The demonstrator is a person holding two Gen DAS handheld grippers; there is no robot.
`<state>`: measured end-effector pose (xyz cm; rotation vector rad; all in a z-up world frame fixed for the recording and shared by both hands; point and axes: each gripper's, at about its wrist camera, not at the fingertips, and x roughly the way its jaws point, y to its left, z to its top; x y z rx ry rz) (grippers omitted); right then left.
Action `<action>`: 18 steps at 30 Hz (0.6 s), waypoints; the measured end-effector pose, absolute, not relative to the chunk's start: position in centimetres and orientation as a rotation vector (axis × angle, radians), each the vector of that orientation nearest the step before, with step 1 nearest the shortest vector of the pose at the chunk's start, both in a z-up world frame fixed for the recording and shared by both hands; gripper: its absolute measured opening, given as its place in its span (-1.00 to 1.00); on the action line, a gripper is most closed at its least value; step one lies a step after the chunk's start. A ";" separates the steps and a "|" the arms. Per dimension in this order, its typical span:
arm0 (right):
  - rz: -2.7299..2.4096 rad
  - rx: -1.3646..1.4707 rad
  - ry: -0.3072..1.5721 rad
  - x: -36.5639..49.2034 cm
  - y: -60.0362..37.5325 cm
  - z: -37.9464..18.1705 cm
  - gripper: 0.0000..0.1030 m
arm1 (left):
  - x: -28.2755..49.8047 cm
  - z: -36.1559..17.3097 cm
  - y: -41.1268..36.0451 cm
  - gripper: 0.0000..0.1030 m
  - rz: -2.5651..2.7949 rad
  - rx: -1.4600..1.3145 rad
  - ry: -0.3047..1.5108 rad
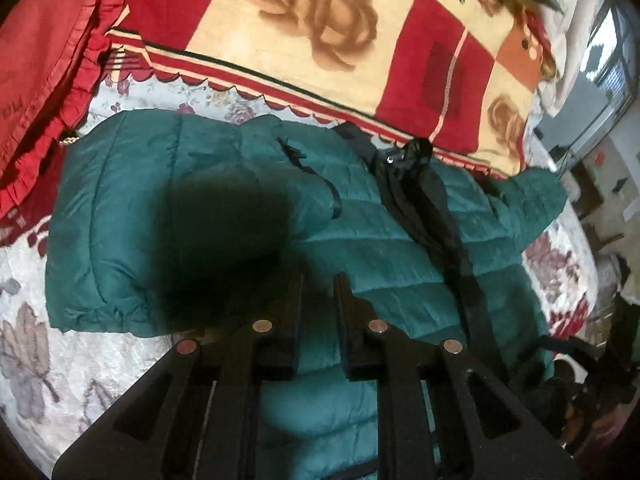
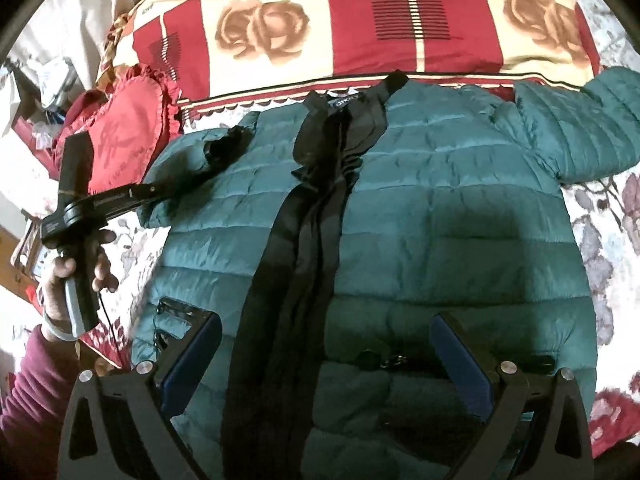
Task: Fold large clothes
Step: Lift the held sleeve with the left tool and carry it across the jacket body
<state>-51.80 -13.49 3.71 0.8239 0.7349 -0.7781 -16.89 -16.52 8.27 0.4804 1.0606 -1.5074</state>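
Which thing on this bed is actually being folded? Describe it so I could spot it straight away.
Start from the big red-and-cream rose blanket across the back of the bed. Just in front of it lies the teal puffer jacket, spread flat. Only it is quilted and shiny, with a black strip down its middle; the red frilled cushion beside it is not.

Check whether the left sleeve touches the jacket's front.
Touching. The right wrist view shows the left sleeve folded flat across the teal jacket front.
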 end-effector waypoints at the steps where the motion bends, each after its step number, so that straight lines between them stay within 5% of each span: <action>1: -0.776 0.829 0.729 -51.9 -13.5 3.7 1.00 | -16.7 8.4 -16.6 -0.66 -1.512 0.470 1.064; 5: -0.774 0.856 0.705 -52.2 -13.7 3.6 1.00 | -16.2 9.9 -16.6 0.63 -1.536 0.449 1.003; 6: -0.773 0.864 0.703 -52.2 -13.8 3.5 1.00 | -16.3 10.2 -16.7 0.72 -1.550 0.463 0.988; 12: -0.756 0.885 0.699 -52.2 -13.9 3.1 1.00 | -19.5 11.0 -17.1 0.72 -1.413 0.766 0.594; 18: -0.756 0.884 0.696 -52.3 -13.8 3.1 1.00 | -19.8 8.4 -18.6 0.72 -1.381 0.951 0.476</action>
